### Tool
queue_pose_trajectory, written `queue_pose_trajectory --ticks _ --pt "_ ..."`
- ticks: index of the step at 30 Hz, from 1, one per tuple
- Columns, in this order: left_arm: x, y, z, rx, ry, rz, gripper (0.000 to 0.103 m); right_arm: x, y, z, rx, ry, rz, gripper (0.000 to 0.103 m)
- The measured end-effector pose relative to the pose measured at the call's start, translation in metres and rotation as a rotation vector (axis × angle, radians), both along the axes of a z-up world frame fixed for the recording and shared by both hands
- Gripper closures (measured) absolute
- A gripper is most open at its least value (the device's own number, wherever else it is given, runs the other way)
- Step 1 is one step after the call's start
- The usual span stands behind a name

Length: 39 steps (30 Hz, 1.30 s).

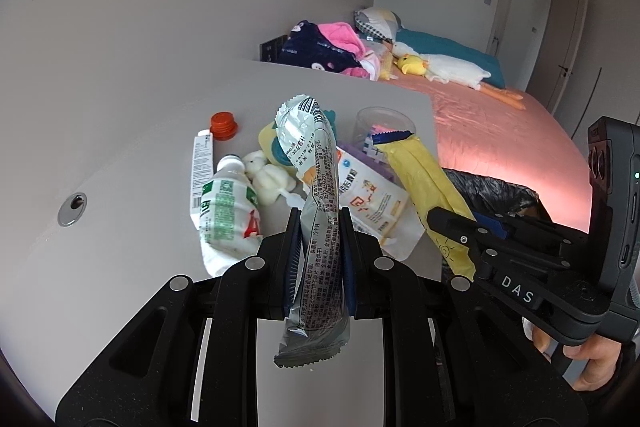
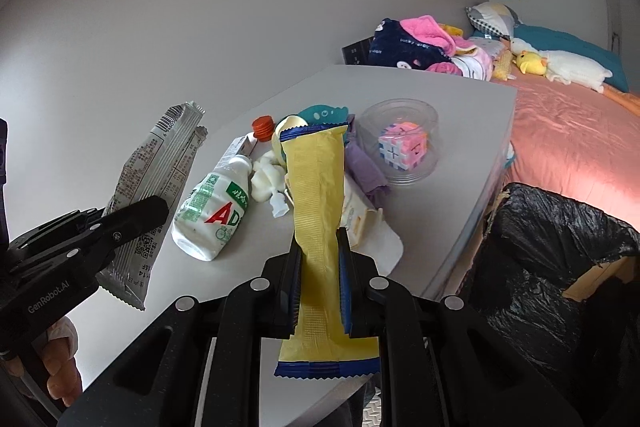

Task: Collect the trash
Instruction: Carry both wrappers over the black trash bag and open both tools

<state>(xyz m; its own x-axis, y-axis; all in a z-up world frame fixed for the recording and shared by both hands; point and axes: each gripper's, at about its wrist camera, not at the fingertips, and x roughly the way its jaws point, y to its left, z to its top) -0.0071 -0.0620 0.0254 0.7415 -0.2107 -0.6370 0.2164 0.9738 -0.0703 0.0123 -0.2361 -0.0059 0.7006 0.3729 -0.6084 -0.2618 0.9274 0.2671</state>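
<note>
**Mia:** While both grippers are holding trash up over the table (image 2: 460, 131), which one is closer to the bin?

**Ben:** The right gripper (image 2: 320, 279) is. The black trash bag (image 2: 560, 227) is sitting low and to its right, just past the table edge. The left gripper (image 1: 320, 251) is farther away, because the right one is between it and the bag.

**Mia:** What is the right one holding?

**Ben:** Its two fingers are squeezing a yellow wrapper (image 2: 318, 195) in the middle. The wrapper is standing up tall, with one end poking up past the fingers and the other end hanging down under them.

**Mia:** And the left one?

**Ben:** It is pinching a silver wrapper (image 1: 316, 211) the same way. That one is standing up too, and its top is bending over a little.

**Mia:** So who should be going first?

**Ben:** I think the right one, swinging right and down until the yellow wrapper is hanging over the bag's open mouth.

**Mia:** Is more trash waiting?

**Ben:** Maybe. A white bottle (image 2: 212, 211) is lying on its side ahead of the grippers, a bit to the left.
</note>
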Motion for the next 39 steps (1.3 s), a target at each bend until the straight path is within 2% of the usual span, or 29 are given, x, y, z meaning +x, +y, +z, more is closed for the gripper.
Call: queue_pose_trajectory --ticks 21,34,37,38,39 --pt "0.010 -0.100 0.001 -0.005 0.005 -0.188 0.085 -0.029 -0.100 0.011 0.040 -0.029 -0.205 0.086" --pt "0.021 -0.162 -0.004 -0.011 0.040 -0.343 0.085 -0.038 -0.161 0.011 0.077 -0.024 -0.357 0.086" --pt "0.024 -0.175 -0.007 -0.036 0.070 -0.394 0.085 -0.043 -0.177 0.013 0.097 -0.037 -0.406 0.086" --pt "0.026 -0.179 -0.010 -0.044 0.092 -0.428 0.082 -0.044 -0.183 0.014 0.105 -0.045 -0.437 0.075" --pt "0.028 -0.185 -0.014 -0.048 0.125 -0.472 0.073 -0.047 -0.189 0.015 0.112 -0.051 -0.471 0.041"
